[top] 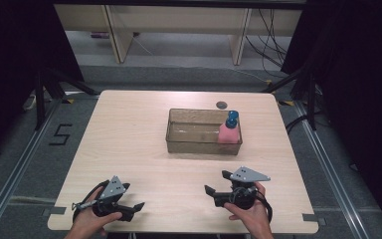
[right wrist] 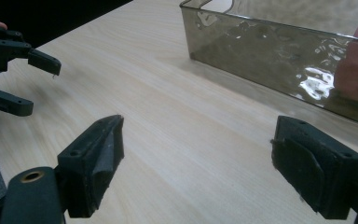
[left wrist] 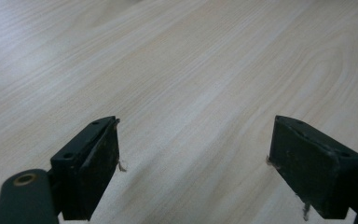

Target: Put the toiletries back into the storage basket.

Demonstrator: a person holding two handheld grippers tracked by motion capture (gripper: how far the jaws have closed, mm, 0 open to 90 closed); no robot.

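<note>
1. Left gripper (top: pixel 135 208) sits near the table's (top: pixel 129 144) front left corner, held in the person's left hand (top: pixel 90 223). Jaws spread wide in its own view (left wrist: pixel 193 158); bare wood between them, nothing gripped, nothing touched.
2. Right gripper (top: pixel 218 182) is near the front edge, right of centre, in the right hand (top: pixel 251 215). Jaws wide apart in its own view (right wrist: pixel 196 163) as well; only table surface between them.
3. Both grippers carry a grey three-cornered plate on top. They are well apart from each other, jaws pointing roughly toward one another.
4. Clear smoky plastic bin (top: pixel 179 144) rests on the table's far half, somewhat right of centre, long side parallel to the front edge. From the right gripper view its near wall (right wrist: pixel 261 56) is ahead of the jaws, apart from them.
5. Pink bottle (top: pixel 228 133) with a blue cap (top: pixel 232 118) stands upright inside the bin, in its right end, against the front right corner.
6. Small dark round mark (top: pixel 221 104) on the table near the far edge, just behind the bin.
7. Neither gripper touches bin or bottle.
</note>
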